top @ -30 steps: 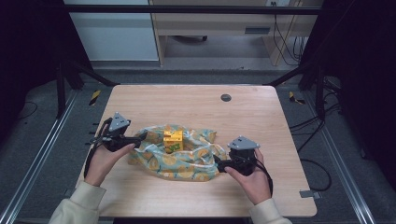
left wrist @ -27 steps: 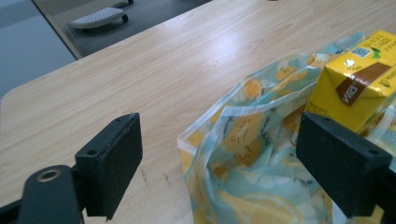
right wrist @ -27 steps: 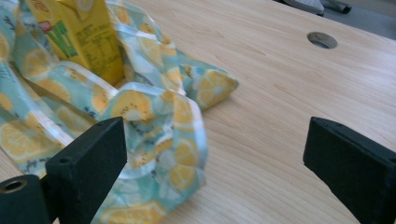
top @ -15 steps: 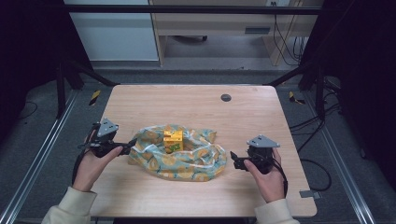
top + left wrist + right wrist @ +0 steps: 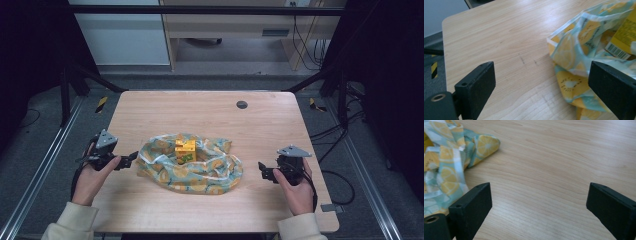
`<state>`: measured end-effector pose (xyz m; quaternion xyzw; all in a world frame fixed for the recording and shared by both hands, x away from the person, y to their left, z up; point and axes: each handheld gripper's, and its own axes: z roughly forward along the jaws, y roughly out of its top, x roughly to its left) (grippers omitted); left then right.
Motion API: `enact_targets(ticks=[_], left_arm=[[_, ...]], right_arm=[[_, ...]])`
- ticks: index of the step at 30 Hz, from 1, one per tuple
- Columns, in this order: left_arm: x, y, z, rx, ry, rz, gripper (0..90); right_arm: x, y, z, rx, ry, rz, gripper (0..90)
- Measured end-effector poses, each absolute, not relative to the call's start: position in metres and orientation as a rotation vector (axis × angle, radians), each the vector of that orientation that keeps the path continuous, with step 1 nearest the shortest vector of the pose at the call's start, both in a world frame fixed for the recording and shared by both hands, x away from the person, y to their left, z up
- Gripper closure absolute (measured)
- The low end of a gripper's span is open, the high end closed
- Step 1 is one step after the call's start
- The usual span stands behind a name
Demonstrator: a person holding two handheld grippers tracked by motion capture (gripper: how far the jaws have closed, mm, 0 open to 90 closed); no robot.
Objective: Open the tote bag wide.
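A crumpled lemon-print bag [image 5: 200, 172] lies at the middle of the wooden table [image 5: 200, 115], and a yellow box [image 5: 185, 151] stands upright in its open mouth. To the bag's left, my left gripper [image 5: 131, 159] is a short way off it. Its jaws have just been opening and stand wide with nothing gripped. In the left gripper view the bag's edge [image 5: 574, 50] and the box's barcode [image 5: 624, 32] lie ahead of the left gripper [image 5: 541, 82]. My right gripper [image 5: 262, 170] hangs open to the bag's right, clear of it. The right gripper [image 5: 539, 202] has bare wood between its jaws, with the bag [image 5: 451, 157] to the left.
A small dark round plug [image 5: 242, 104] sits in the table's far right part. Metal frame rails [image 5: 40, 165] run along both sides of the table. Yellow-and-black tape [image 5: 101, 104] marks the floor at the far left corner.
Both hands have drawn outward from the bag's two ends, the left one leftward and the right one rightward. The bag has been let go and lies slack.
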<state>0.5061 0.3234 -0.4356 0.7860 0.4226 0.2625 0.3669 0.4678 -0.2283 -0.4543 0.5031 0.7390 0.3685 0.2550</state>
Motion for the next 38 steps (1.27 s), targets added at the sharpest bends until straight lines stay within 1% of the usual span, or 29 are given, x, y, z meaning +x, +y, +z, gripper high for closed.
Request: enact_targets(ticks=[9,16,21,28,38], left_arm=[[0.511,0.341,-0.449,2.011,1.156,0.662,7.3],[0.515,0.347,-0.461,2.037,1.195,0.648,7.3],[0.517,0.346,-0.467,2.06,1.207,0.639,7.4],[0.518,0.341,-0.476,2.141,1.214,0.64,7.5],[0.52,0.338,-0.483,2.208,1.219,0.613,7.7]], right_arm=[[0.471,-0.241,-0.462,1.41,2.002,0.965,8.1],[0.476,-0.25,-0.472,1.472,2.003,0.921,8.5],[0.478,-0.254,-0.477,1.496,2.018,0.894,9.1],[0.481,-0.253,-0.491,1.545,2.097,0.818,10.2],[0.481,-0.252,-0.494,1.536,2.121,0.789,10.8]])
